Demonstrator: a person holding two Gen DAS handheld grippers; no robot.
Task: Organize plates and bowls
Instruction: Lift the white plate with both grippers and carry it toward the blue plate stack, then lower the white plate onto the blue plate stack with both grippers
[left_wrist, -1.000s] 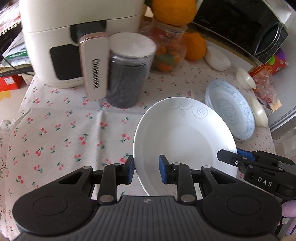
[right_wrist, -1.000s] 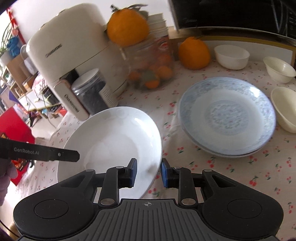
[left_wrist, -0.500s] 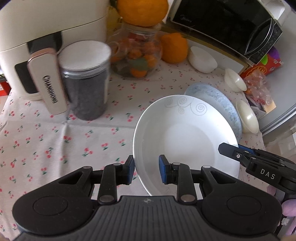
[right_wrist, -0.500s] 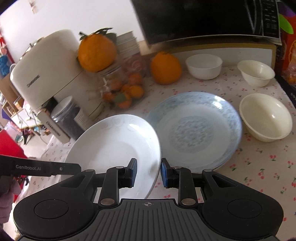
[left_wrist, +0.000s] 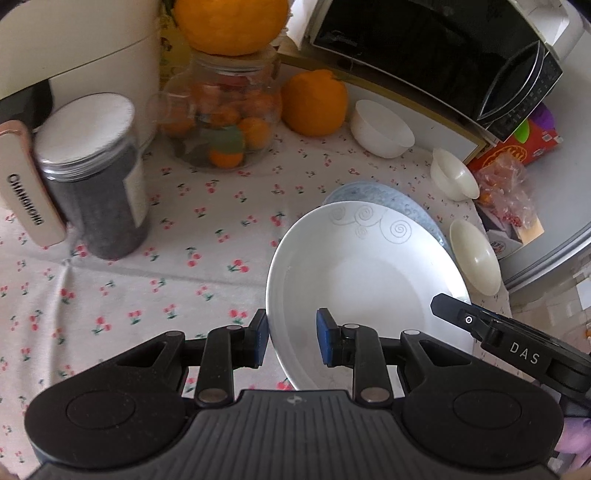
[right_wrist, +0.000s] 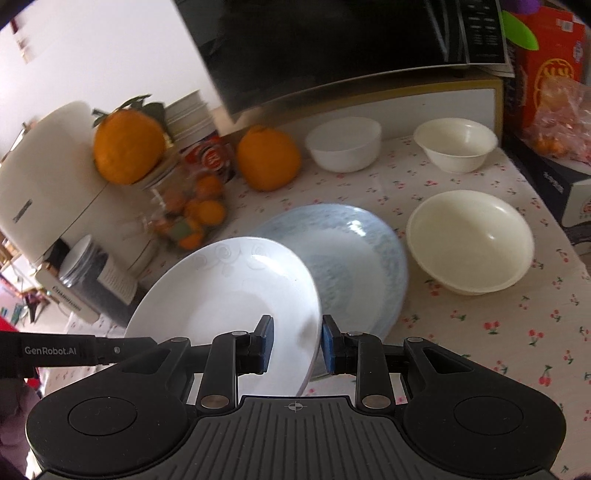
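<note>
A white plate (left_wrist: 369, 280) with grey swirl marks hangs above the cherry-print table, held from both sides. My left gripper (left_wrist: 291, 338) is shut on its left rim; my right gripper (right_wrist: 295, 343) is shut on its right rim (right_wrist: 312, 332). The white plate (right_wrist: 229, 295) partly overlaps a blue-patterned plate (right_wrist: 354, 254) lying on the table, seen also behind it in the left wrist view as a blue-patterned plate (left_wrist: 399, 201). Three bowls stand further right: a large cream bowl (right_wrist: 469, 243), a smaller cream bowl (right_wrist: 456, 147) and a white bowl (right_wrist: 345, 146).
A dark jar with a white lid (left_wrist: 96, 177), a glass jar of small oranges (left_wrist: 221, 122) with a big orange (left_wrist: 232, 22) on top, another orange (left_wrist: 314, 103), a white air fryer (right_wrist: 48, 184) and a black microwave (left_wrist: 443, 55) line the back. A red box (right_wrist: 550, 70) sits right.
Both grippers carried the white plate rightward across the table. It now overlaps the blue plate, and the bowls have come closer in view.
</note>
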